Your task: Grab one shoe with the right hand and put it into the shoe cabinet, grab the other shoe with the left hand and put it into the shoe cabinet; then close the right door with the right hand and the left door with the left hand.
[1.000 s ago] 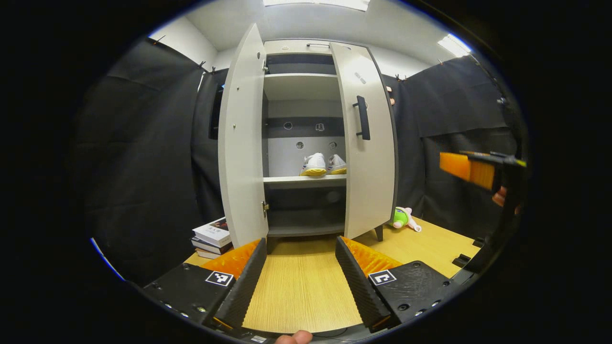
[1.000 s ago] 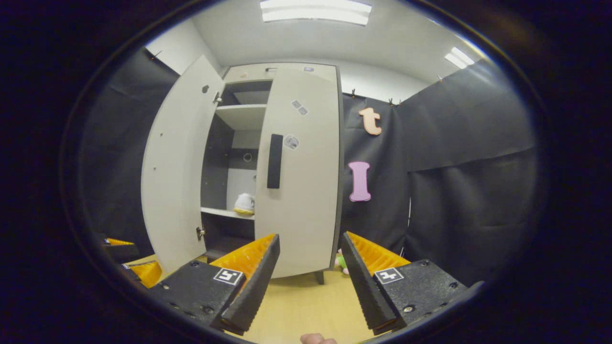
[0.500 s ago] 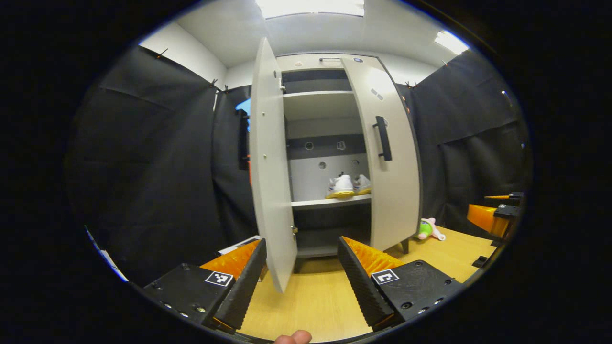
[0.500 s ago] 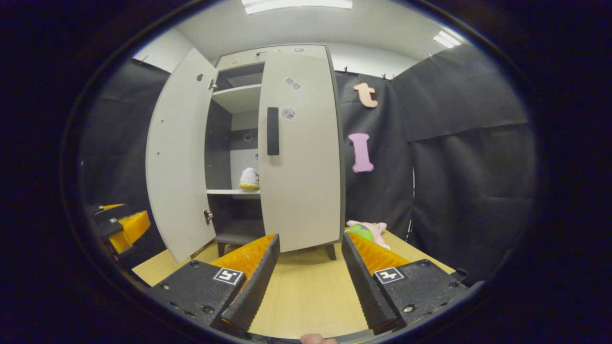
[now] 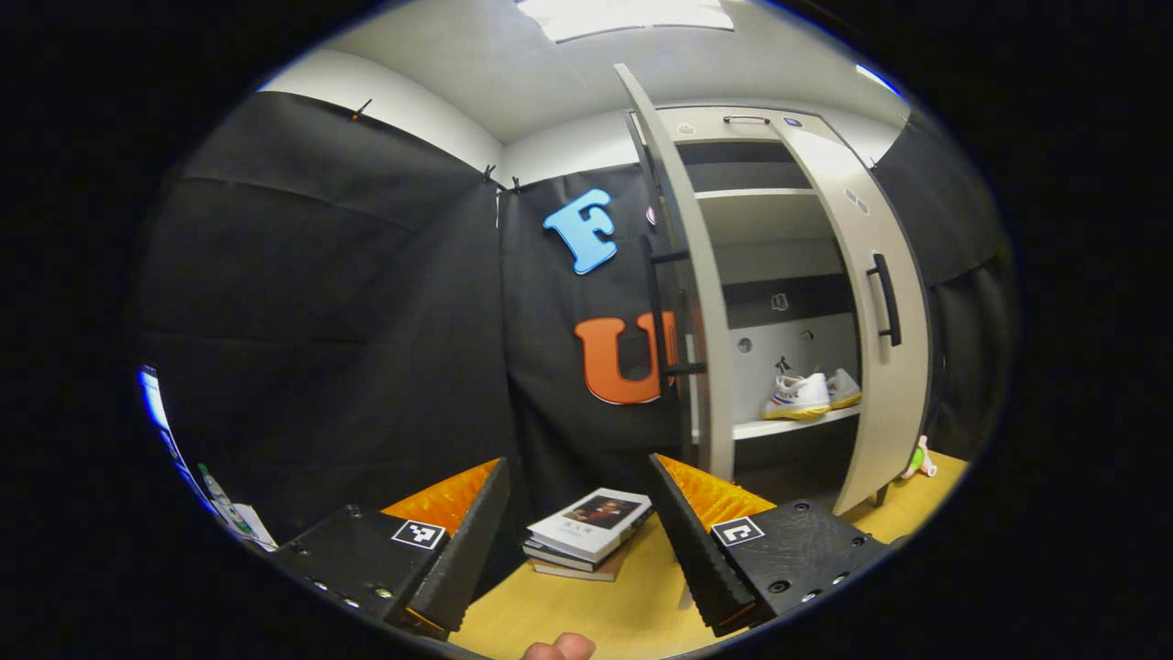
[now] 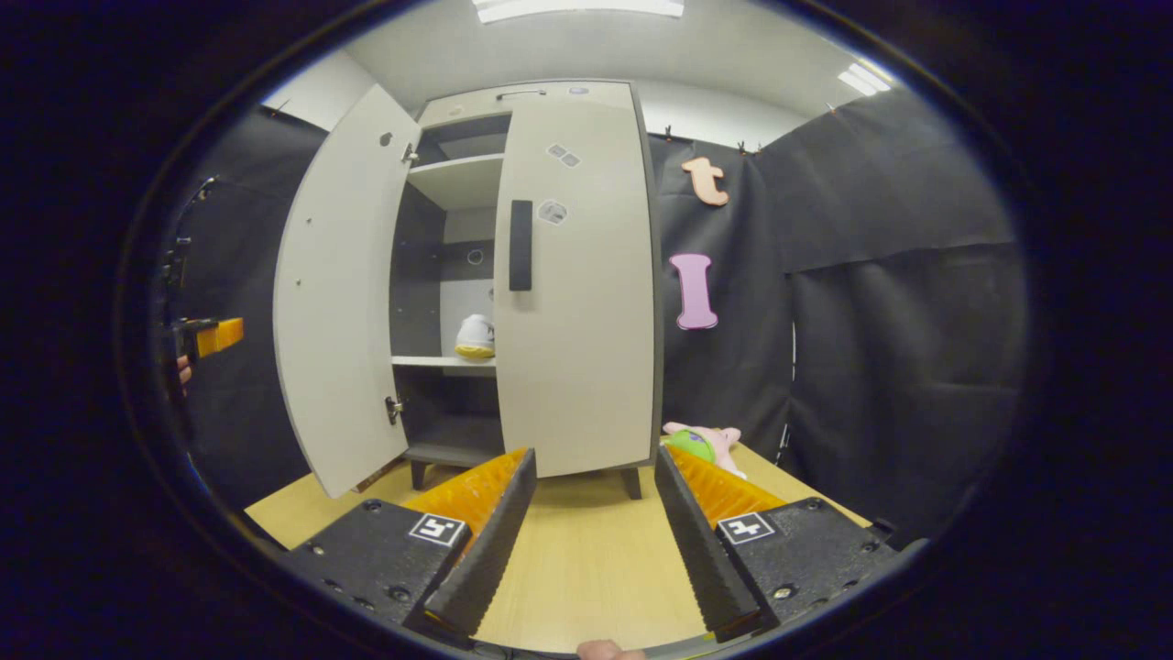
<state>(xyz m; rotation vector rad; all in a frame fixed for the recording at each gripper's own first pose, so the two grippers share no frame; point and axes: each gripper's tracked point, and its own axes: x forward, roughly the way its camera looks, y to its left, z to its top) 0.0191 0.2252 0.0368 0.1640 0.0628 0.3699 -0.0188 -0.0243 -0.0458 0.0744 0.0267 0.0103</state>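
While both shoes sit on the middle shelf, the left claw [image 5: 573, 541] is spread and empty above a stack of books [image 5: 586, 536] at the wooden surface's [image 5: 641, 596] left edge. Rightward, the tall grey shoe cabinet [image 6: 541, 101] has its left door [image 6: 334, 302] wide open; white, yellow-soled shoes [image 5: 811, 396] rest inside. Its right door [image 6: 577, 293] is nearly closed. The right claw [image 6: 586, 541] is spread, empty.

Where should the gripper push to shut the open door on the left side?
Probably the left door's outer face, near its free edge by the black handle, coming from behind it with the left gripper. It hinges at the cabinet, so pushing there swings it closed.
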